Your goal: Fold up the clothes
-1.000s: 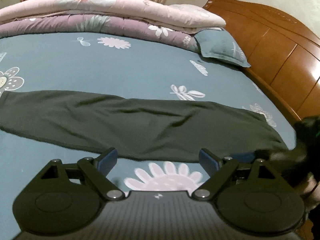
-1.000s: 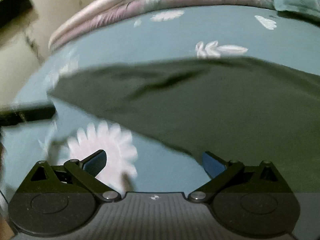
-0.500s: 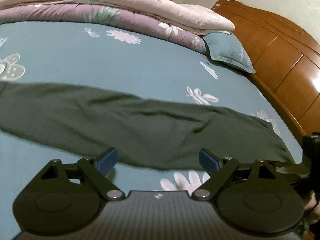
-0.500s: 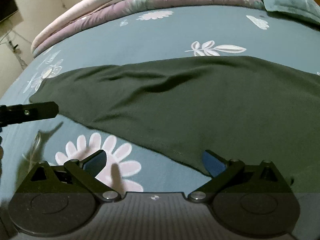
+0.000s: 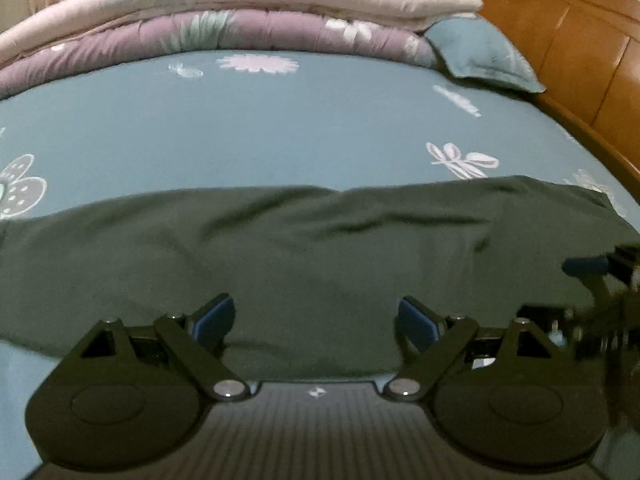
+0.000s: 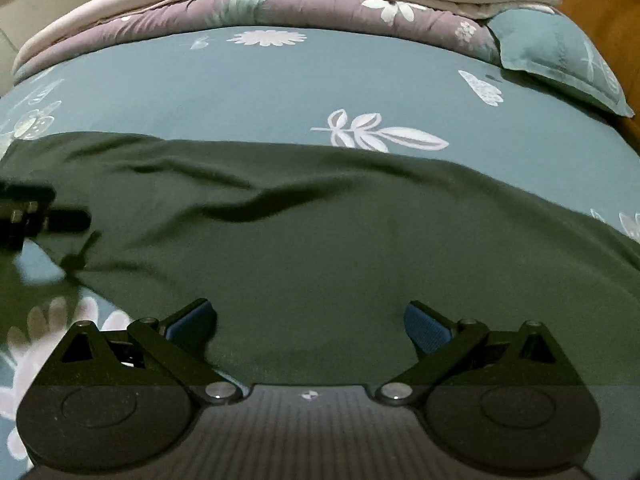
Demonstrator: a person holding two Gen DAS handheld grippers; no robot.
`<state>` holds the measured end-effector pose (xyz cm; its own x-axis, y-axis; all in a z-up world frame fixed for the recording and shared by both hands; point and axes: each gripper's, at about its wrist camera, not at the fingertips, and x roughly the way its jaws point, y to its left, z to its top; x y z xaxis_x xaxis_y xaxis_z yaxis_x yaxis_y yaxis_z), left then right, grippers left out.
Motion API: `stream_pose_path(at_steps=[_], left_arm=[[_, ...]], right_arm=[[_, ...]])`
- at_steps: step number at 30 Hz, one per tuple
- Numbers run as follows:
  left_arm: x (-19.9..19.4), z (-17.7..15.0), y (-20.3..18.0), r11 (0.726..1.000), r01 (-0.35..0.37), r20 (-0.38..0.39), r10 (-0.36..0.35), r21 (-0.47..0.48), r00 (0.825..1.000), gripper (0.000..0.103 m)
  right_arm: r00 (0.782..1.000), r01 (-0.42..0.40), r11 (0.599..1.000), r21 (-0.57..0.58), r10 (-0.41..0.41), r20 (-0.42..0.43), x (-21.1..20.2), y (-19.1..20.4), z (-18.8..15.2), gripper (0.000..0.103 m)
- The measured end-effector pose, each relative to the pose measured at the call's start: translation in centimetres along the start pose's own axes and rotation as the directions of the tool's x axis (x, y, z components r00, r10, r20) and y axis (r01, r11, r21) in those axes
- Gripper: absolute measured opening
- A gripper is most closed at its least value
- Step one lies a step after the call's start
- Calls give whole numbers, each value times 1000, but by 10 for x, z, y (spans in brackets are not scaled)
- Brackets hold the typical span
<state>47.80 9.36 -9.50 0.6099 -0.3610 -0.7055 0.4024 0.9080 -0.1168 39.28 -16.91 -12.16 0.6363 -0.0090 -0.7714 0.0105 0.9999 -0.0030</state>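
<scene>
A dark green garment [image 5: 304, 256] lies flat as a long band across the blue floral bed sheet; it also fills the middle of the right wrist view [image 6: 340, 248]. My left gripper [image 5: 316, 318] is open and empty, its blue-padded fingers over the garment's near edge. My right gripper [image 6: 310, 326] is open and empty, low over the garment's near edge further right. The right gripper's tip shows at the right edge of the left wrist view [image 5: 588, 266]; the left gripper shows at the left edge of the right wrist view [image 6: 40, 216].
Folded pink and purple quilts [image 5: 240, 12] are stacked along the far side of the bed. A blue pillow [image 5: 480, 56] lies at the far right beside the wooden headboard [image 5: 560, 40]. Bare sheet [image 5: 260, 132] stretches between garment and quilts.
Both grippers have moved forward and lower, from over the bare sheet in front of the garment to over its near edge. Both stay open. The garment has not moved.
</scene>
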Motion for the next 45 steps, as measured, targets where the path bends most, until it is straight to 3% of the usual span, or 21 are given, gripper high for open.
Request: stream_pose_path(at_steps=[4,9,12,17,22,24,27,30,33,37,42,45], left_arm=[[-19,-2,5,1000,27,14,-27,-5,1000,91],[-21,10,35,997,-64,67,67,-38,996,91],[-8,2,57,992,-98,-14,97,-79,995,91],[-27,-13,67,992,-127,-16,127,-24,992,91],[-31,2,81,989,-146,40,147,-13,988,91],[-19,6,84,981,-194,12,193,14,981,91],[-15,-3,101,974,-224,-32,223,-31,974,96],[-28,-11,114,965,-259,-54,256,-44,965,96],[-35,-4,117,965,-253,-53,249,-69,967,95],[-34,8,108,978,-207,28,208,-5,978,95],[-23,-4,126,970,-220,-53,215,-100,975,95],[-36,-8,135,968,-216,-48,212,-126,976,95]], right_arm=[[1000,5,1000,-4,-5,-4,-4,0,-2,103],[1000,10,1000,-6,-10,-13,-2,2,1,103],[1000,11,1000,-8,-11,-15,-1,2,2,103],[1000,0,1000,-14,0,-18,0,0,2,103],[1000,5,1000,-12,-5,-1,-1,1,-1,103],[1000,5,1000,-12,-5,-6,-1,1,0,103],[1000,1,1000,-17,-1,-10,0,0,1,103],[1000,-4,1000,-20,4,-4,-1,-1,0,103],[1000,0,1000,-17,0,2,0,0,-1,103],[1000,7,1000,-14,-7,3,0,1,-1,103],[1000,4,1000,-16,-4,1,-1,1,-1,103],[1000,2,1000,-17,-2,7,-1,1,-3,103]])
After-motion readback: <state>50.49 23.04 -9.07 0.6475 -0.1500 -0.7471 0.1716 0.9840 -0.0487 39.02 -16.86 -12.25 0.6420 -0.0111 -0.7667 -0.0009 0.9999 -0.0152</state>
